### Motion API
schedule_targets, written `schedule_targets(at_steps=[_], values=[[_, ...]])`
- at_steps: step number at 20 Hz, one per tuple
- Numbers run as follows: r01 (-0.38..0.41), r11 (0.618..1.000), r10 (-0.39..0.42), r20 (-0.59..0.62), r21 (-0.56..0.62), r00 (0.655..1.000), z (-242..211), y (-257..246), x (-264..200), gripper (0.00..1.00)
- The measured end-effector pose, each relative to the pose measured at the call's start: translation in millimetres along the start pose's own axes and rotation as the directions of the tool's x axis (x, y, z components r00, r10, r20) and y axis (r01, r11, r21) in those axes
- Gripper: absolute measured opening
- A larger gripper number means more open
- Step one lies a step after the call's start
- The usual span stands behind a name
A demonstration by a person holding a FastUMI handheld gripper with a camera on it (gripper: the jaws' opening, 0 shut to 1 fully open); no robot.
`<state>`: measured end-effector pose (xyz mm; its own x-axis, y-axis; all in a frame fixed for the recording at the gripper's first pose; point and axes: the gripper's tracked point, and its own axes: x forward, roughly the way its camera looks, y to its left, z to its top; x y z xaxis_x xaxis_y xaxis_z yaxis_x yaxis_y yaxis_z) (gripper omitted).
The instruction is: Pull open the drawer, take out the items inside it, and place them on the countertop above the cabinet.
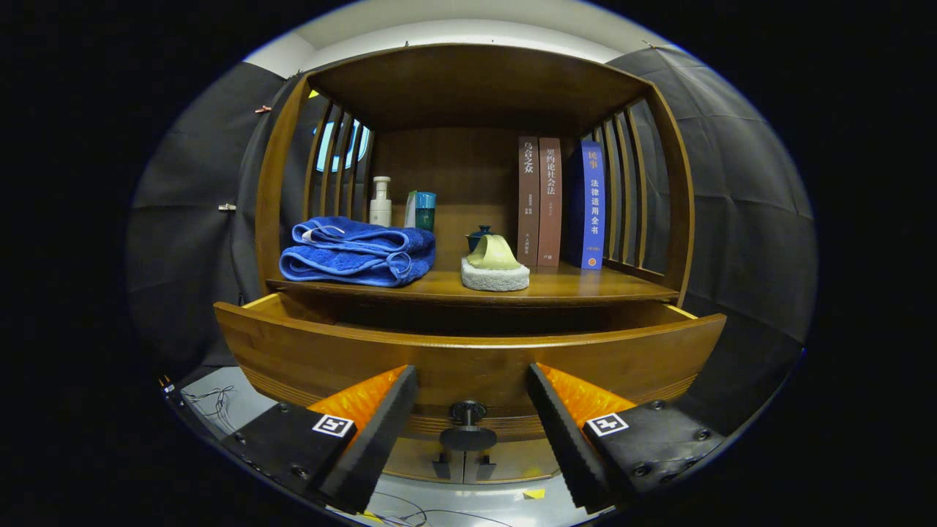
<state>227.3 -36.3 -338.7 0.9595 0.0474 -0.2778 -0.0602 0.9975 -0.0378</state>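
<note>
The gripper [468, 410] has its jaws spread wide apart, holding nothing. Between them, just ahead of the tips, sits the dark round drawer knob [468, 428], untouched by either finger. The knob belongs to the wooden drawer [468, 355], which stands pulled out toward the jaws; its inside lies in shadow, so the contents cannot be made out. Beyond the drawer, on the cabinet's table [585, 287], rest a folded blue towel [356, 252], a pale slipper [495, 265], a small dark lidded pot [479, 236], a white pump bottle [381, 202], a teal cup [424, 211] and three upright books [560, 201].
</note>
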Motion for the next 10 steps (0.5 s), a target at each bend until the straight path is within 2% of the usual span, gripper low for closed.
schedule_targets(at_steps=[7, 10], values=[[0.0, 1.0, 0.0, -0.015, 0.016, 1.0, 5.1, 2.6, 34.8, 1.0], [0.001, 1.0, -0.002, -0.023, -0.018, 1.0, 5.5, 1.5, 46.7, 1.0]])
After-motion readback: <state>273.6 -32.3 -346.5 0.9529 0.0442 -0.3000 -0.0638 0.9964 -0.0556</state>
